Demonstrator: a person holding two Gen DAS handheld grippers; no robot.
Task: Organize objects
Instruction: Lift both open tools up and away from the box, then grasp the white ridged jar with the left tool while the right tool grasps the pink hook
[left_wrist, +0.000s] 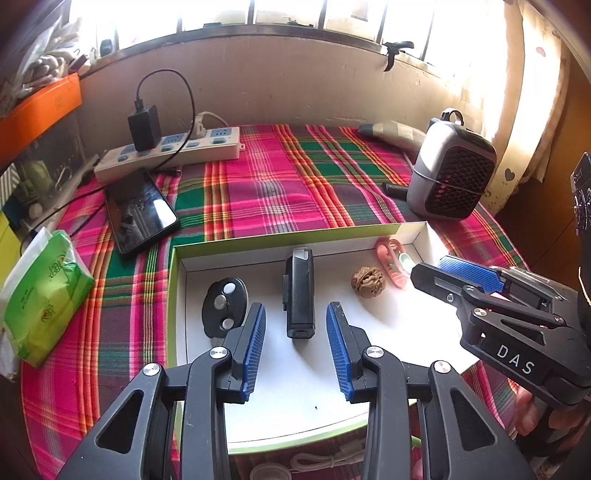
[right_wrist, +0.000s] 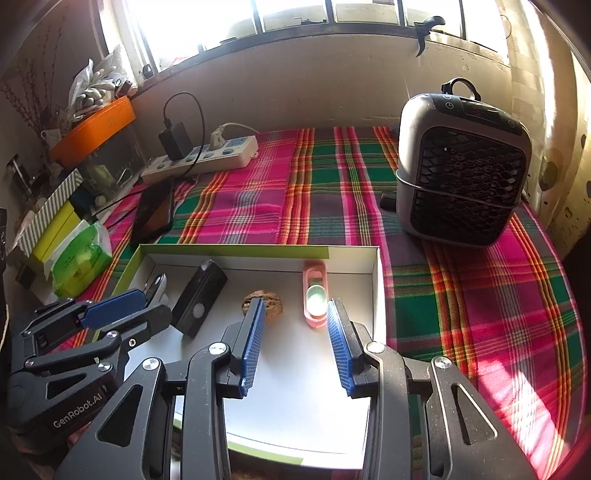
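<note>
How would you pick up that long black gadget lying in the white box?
Grip the long black gadget across its narrow middle, coming from above. It lies flat, its long sides free, and the open left tool already straddles its near end. The walnut sits well clear.

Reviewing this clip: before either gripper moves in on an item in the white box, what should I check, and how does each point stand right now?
1. Left gripper open: ok.
2. Right gripper open: ok.
3. Left gripper lined up with the black device: ok, it lies between the fingers' line.
4. Right gripper lined up with the pink item: ok, roughly; the walnut sits at its left finger.
5. All four items, including the black remote, inside the white box: ok.
6. Height above the box floor: cannot tell.
</note>
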